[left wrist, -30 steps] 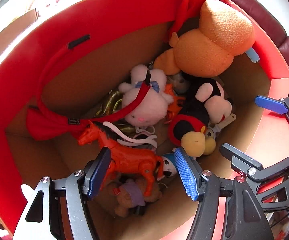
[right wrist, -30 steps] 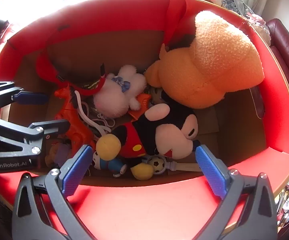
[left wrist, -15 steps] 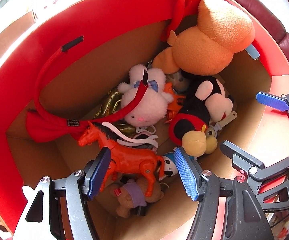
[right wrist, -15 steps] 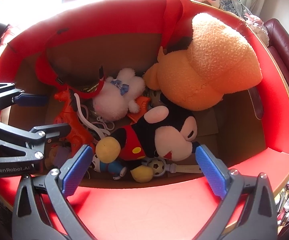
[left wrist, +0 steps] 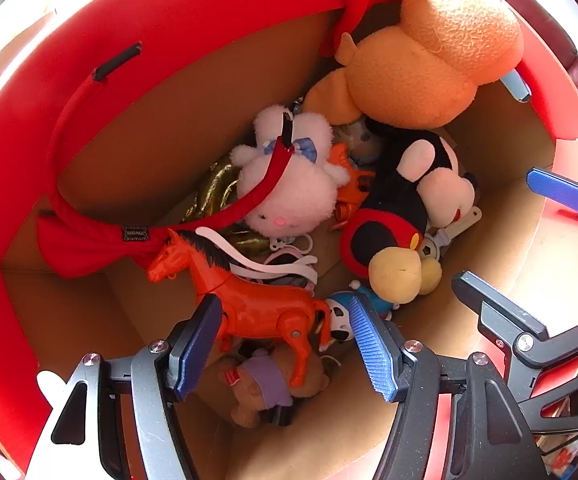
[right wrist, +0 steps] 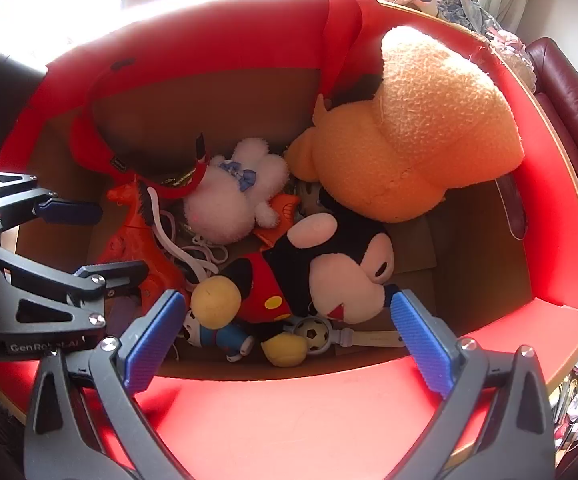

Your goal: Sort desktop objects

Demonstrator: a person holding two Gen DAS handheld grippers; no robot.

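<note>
Sorting looks nearly finished: the red box (left wrist: 193, 12) already holds the orange horse (left wrist: 249, 300), plush toys (jumbled). Left gripper (left wrist: 285, 344) and right gripper (right wrist: 289, 340) hang wide apart, empty.

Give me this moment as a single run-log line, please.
left gripper: open, above orange toy horse | right gripper: open, empty, above mouse plush | red box: toys inside

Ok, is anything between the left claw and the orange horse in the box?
Nothing visible. The left claw is open right over the orange horse, its hindquarters showing between the pads. A white strap drapes over the horse's back and could snag.
</note>
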